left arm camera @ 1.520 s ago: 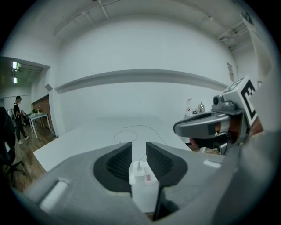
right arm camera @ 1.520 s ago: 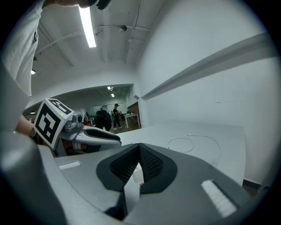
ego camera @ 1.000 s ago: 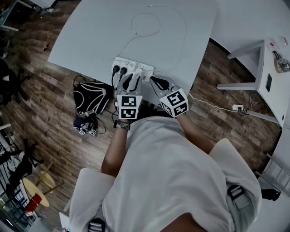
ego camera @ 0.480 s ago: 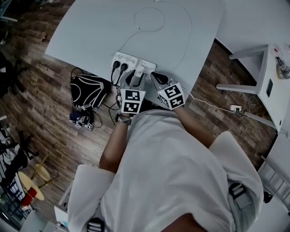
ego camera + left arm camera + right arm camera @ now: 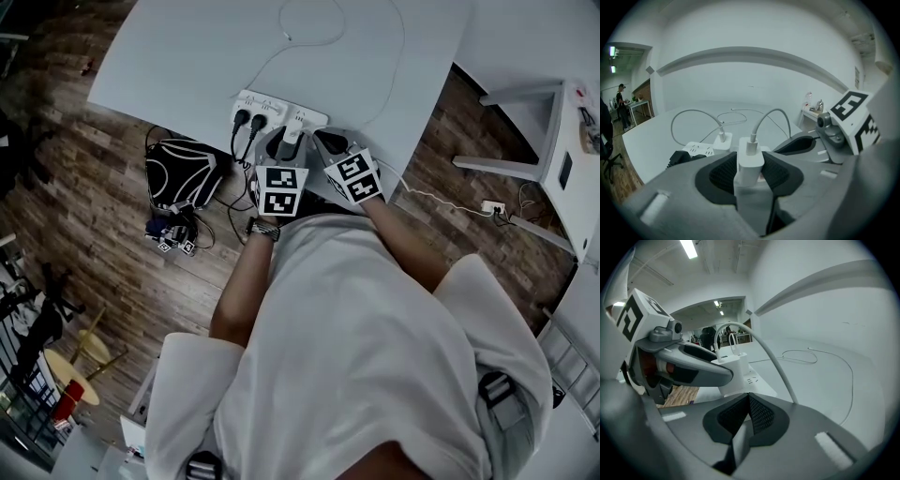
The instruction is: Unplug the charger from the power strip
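Observation:
A white power strip (image 5: 279, 111) lies at the near edge of the white table (image 5: 187, 66). A white charger (image 5: 750, 161) with a white cable stands plugged in it. My left gripper (image 5: 750, 169) has just been opening its jaws, and the charger stands between its pads (image 5: 721, 174); I see no firm press. In the head view the left gripper (image 5: 284, 142) sits right at the strip. My right gripper (image 5: 326, 142) is beside it on the right, over the strip's end. In its own view the right gripper (image 5: 749, 411) has its pads together with nothing between them.
A second white plug (image 5: 723, 140) and two black plugs (image 5: 249, 120) sit further left in the strip. White cable loops (image 5: 314, 28) lie across the table. On the wooden floor to the left is a black bag (image 5: 183, 183). A small white table (image 5: 562, 141) stands at the right.
Both grippers have moved down and forward to the power strip. The left gripper's jaws now straddle the charger, where before they were short of the strip.

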Demonstrator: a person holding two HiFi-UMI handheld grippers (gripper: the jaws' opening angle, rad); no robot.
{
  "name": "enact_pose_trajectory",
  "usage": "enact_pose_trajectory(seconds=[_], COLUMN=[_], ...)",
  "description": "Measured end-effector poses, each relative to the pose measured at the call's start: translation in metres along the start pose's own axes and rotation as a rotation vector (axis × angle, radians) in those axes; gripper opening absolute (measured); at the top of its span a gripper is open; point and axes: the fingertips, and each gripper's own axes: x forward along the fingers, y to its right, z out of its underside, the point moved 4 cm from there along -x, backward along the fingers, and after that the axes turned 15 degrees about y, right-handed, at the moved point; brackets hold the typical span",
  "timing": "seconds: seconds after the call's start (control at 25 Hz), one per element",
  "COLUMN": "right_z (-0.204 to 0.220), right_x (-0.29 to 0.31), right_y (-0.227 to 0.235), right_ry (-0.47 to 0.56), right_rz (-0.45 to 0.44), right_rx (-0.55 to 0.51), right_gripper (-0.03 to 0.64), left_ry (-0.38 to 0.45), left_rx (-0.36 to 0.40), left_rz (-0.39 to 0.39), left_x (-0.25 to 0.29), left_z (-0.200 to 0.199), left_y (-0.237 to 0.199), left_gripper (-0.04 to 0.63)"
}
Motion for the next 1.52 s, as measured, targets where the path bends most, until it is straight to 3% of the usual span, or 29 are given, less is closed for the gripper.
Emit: enact_pose_trajectory(seconds=[0.52, 0.84, 1.16, 1.52], right_z=[0.002, 0.0, 0.001, 0.0], right_x=[-0.001, -0.001, 0.0, 0.0], right_y=[0.0, -0.001, 0.0, -0.001], right_ry=[0.038, 0.033, 0.03, 0.026], right_rz=[-0.027, -0.027, -0.03, -0.032], right_rx=[0.011, 0.01, 0.013, 0.016], right_gripper=[0.002, 0.002, 0.002, 0.002], left_ry=[0.03, 0.043, 0.034, 0.022], left_rx=[0.013, 0.085, -0.065, 0.042], left_rz=[-0.034, -0.064, -0.042, -0.047], left_x=[0.013, 0.012, 0.011, 0.01], left_z=[0.005, 0.004, 0.009, 0.004], left_y=[-0.001, 0.002, -0.005, 0.0], left_gripper=[0.144, 0.143, 0.144, 0.143])
